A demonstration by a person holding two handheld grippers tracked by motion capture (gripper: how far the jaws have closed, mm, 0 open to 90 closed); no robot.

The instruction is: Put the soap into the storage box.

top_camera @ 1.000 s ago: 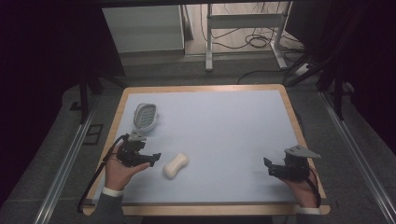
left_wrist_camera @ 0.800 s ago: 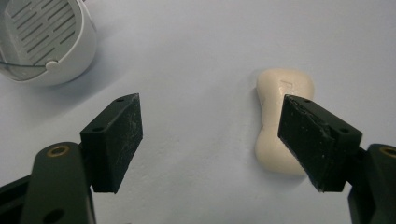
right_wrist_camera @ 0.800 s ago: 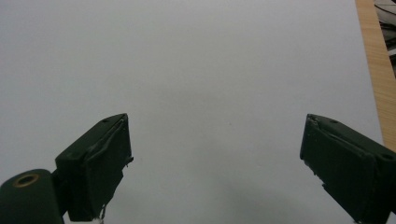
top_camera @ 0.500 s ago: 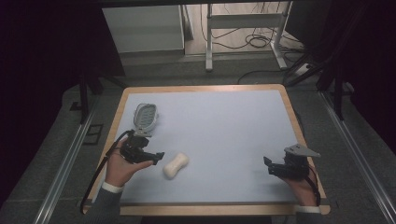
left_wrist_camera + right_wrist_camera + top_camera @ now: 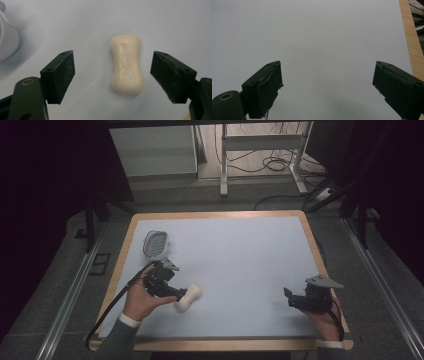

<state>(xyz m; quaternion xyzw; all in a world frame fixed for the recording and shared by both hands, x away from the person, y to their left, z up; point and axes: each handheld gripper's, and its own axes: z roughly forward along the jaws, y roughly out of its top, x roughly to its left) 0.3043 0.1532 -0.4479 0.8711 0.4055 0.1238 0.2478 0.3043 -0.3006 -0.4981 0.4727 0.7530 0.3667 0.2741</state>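
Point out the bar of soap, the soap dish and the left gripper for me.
bar of soap [image 5: 127, 64], left gripper view, embossed top face.
soap dish [image 5: 155, 244], high view, ridged inside.
left gripper [image 5: 183, 294], high view, between its fingertips.

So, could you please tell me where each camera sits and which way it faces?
High view: above the person's side, facing forward and down on the table; both forearms, left gripper, right gripper and soap dish show.
Left gripper view: rides the left gripper, looking down between its open jaws at the bar of soap.
Right gripper view: rides the right gripper, open jaws over bare table.
Shared: high and left gripper views both show the soap.
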